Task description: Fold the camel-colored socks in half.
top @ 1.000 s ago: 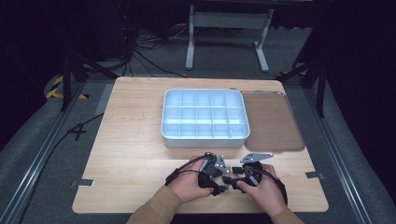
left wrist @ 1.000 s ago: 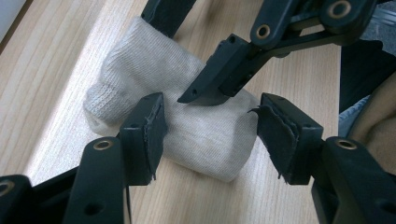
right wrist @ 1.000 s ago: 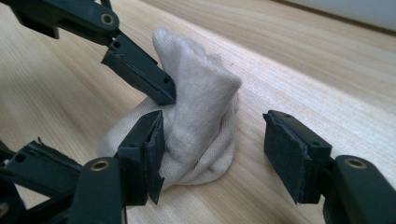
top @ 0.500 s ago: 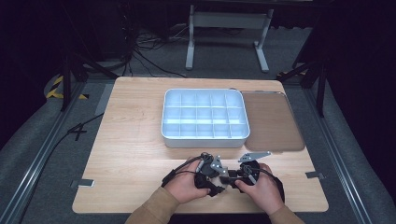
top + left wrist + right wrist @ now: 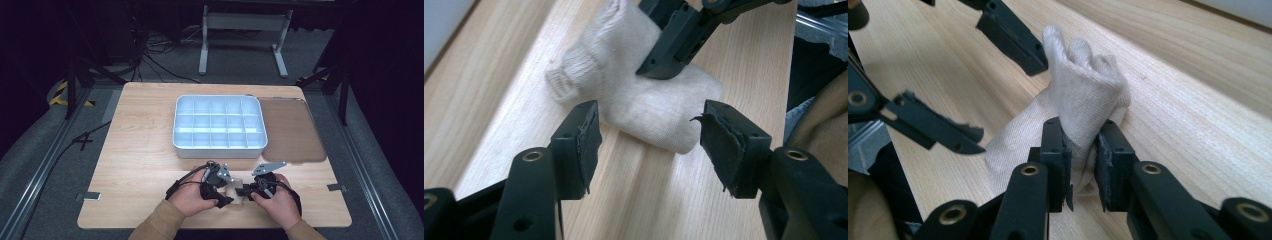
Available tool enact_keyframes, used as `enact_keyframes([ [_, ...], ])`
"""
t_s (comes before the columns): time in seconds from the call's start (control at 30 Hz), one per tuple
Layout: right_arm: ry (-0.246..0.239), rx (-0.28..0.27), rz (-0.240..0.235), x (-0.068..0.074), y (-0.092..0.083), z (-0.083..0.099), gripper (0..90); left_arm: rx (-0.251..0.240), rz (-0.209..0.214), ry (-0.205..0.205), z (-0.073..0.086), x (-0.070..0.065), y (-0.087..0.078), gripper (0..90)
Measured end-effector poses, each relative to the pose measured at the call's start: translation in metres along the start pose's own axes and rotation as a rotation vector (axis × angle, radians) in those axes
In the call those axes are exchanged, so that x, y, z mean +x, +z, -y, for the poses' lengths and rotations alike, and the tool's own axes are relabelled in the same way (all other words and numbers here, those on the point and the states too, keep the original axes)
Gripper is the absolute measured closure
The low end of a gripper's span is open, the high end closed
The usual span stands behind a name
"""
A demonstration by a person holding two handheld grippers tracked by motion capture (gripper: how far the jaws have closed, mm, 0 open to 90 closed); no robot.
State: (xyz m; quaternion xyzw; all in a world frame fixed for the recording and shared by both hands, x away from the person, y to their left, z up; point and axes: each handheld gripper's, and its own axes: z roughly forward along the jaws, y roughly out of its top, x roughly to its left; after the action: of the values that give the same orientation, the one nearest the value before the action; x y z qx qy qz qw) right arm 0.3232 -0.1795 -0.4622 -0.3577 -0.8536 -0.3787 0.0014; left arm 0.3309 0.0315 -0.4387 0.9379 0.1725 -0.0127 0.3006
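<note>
- A small cream knitted sock (image 5: 644,95) lies on the wooden desk (image 5: 140,165) near its front edge, between the person's two hands.
- The right gripper (image 5: 1082,165) is clamped on a bunched fold of the sock, lifting that part into a peak (the rest stays flat on the wood).
- The left gripper (image 5: 649,145) has its jaws spread wide, one to either side of the sock's near end, touching nothing.
- Behind them sits a white compartment tray (image 5: 219,145), with a brown translucent lid (image 5: 292,130) flat just beside it on the right.
</note>
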Motion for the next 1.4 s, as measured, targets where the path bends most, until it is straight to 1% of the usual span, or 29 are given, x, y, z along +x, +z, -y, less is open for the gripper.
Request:
enact_keyframes([
  [0.07, -0.007, 0.002, 0.001, 0.001, -0.001, -0.001, 77.4, -0.008, 0.000, 0.001, 0.001, 0.002, -0.003, 41.8],
  [0.1, -0.005, 0.002, -0.001, 0.002, -0.001, -0.002, 77.4, -0.011, -0.002, -0.007, 0.003, 0.002, -0.005, 41.8],
  [0.17, -0.003, 0.003, -0.003, 0.003, -0.003, -0.003, 77.5, -0.005, -0.012, -0.014, 0.005, 0.005, -0.010, 41.8],
  [0.2, -0.007, 0.002, -0.004, 0.003, -0.003, -0.004, 77.5, -0.008, -0.017, -0.020, 0.006, 0.006, -0.013, 42.0],
  [0.23, 0.000, 0.004, -0.009, 0.003, -0.004, -0.004, 77.5, -0.018, -0.025, -0.027, 0.007, 0.009, -0.017, 42.9],
  [0.27, -0.001, 0.004, -0.009, 0.003, -0.006, -0.005, 77.5, -0.024, -0.028, -0.026, 0.008, 0.011, -0.021, 43.0],
  [0.33, 0.001, 0.004, -0.005, 0.003, -0.007, -0.005, 77.5, -0.030, -0.033, -0.033, 0.009, 0.012, -0.023, 43.0],
  [0.43, 0.000, 0.000, 0.001, 0.003, -0.013, -0.008, 77.5, -0.038, -0.047, -0.043, 0.013, 0.014, -0.031, 42.8],
  [0.53, -0.002, 0.000, 0.009, 0.003, -0.017, -0.012, 77.5, -0.025, -0.066, -0.046, 0.019, 0.014, -0.037, 42.6],
  [0.57, -0.008, 0.000, 0.015, 0.003, -0.019, -0.014, 77.6, -0.024, -0.071, -0.039, 0.021, 0.014, -0.040, 42.5],
  [0.6, -0.011, -0.002, 0.017, 0.003, -0.021, -0.015, 77.5, -0.022, -0.073, -0.041, 0.025, 0.014, -0.043, 42.5],
  [0.67, -0.014, 0.002, 0.023, 0.003, -0.024, -0.018, 77.5, -0.023, -0.072, -0.046, 0.027, 0.014, -0.045, 42.5],
  [0.7, -0.018, 0.001, 0.031, 0.003, -0.027, -0.022, 77.5, -0.023, -0.076, -0.058, 0.031, 0.015, -0.049, 42.4],
  [0.77, -0.018, 0.002, 0.033, 0.003, -0.029, -0.023, 77.6, -0.024, -0.079, -0.059, 0.032, 0.017, -0.051, 42.4],
  [0.8, -0.022, 0.003, 0.035, 0.003, -0.030, -0.025, 77.6, -0.028, -0.087, -0.068, 0.033, 0.018, -0.054, 42.4],
  [0.83, -0.018, 0.007, 0.031, 0.003, -0.031, -0.027, 77.5, -0.043, -0.087, -0.078, 0.035, 0.019, -0.057, 42.5],
  [0.87, -0.014, 0.010, 0.028, 0.003, -0.033, -0.028, 77.5, -0.046, -0.087, -0.077, 0.035, 0.020, -0.059, 42.4],
  [0.93, -0.023, 0.018, 0.040, 0.002, -0.035, -0.032, 77.5, -0.043, -0.094, -0.079, 0.036, 0.020, -0.062, 42.3],
  [1.0, -0.026, 0.021, 0.041, 0.001, -0.038, -0.036, 77.5, -0.028, -0.110, -0.082, 0.037, 0.022, -0.065, 42.0],
  [1.03, -0.024, 0.022, 0.041, 0.001, -0.039, -0.038, 77.5, -0.035, -0.116, -0.085, 0.038, 0.023, -0.066, 42.0],
  [1.1, -0.033, 0.023, 0.053, 0.000, -0.043, -0.043, 77.5, -0.030, -0.130, -0.090, 0.039, 0.024, -0.070, 41.9],
  [1.13, -0.035, 0.023, 0.056, -0.001, -0.045, -0.046, 77.5, -0.036, -0.138, -0.092, 0.039, 0.025, -0.072, 41.9],
  [1.2, -0.033, 0.025, 0.063, -0.002, -0.048, -0.050, 77.5, -0.041, -0.142, -0.100, 0.041, 0.026, -0.075, 41.9],
  [1.23, -0.037, 0.026, 0.071, -0.003, -0.050, -0.052, 77.5, -0.042, -0.145, -0.097, 0.041, 0.027, -0.077, 41.9],
  [1.3, -0.036, 0.026, 0.074, -0.004, -0.055, -0.057, 77.5, -0.053, -0.144, -0.111, 0.042, 0.027, -0.080, 41.8],
  [1.37, -0.036, 0.025, 0.079, -0.005, -0.058, -0.060, 77.5, -0.051, -0.149, -0.122, 0.044, 0.027, -0.082, 41.7],
  [1.4, -0.037, 0.025, 0.083, -0.006, -0.060, -0.062, 77.4, -0.050, -0.151, -0.115, 0.045, 0.028, -0.084, 41.6],
])
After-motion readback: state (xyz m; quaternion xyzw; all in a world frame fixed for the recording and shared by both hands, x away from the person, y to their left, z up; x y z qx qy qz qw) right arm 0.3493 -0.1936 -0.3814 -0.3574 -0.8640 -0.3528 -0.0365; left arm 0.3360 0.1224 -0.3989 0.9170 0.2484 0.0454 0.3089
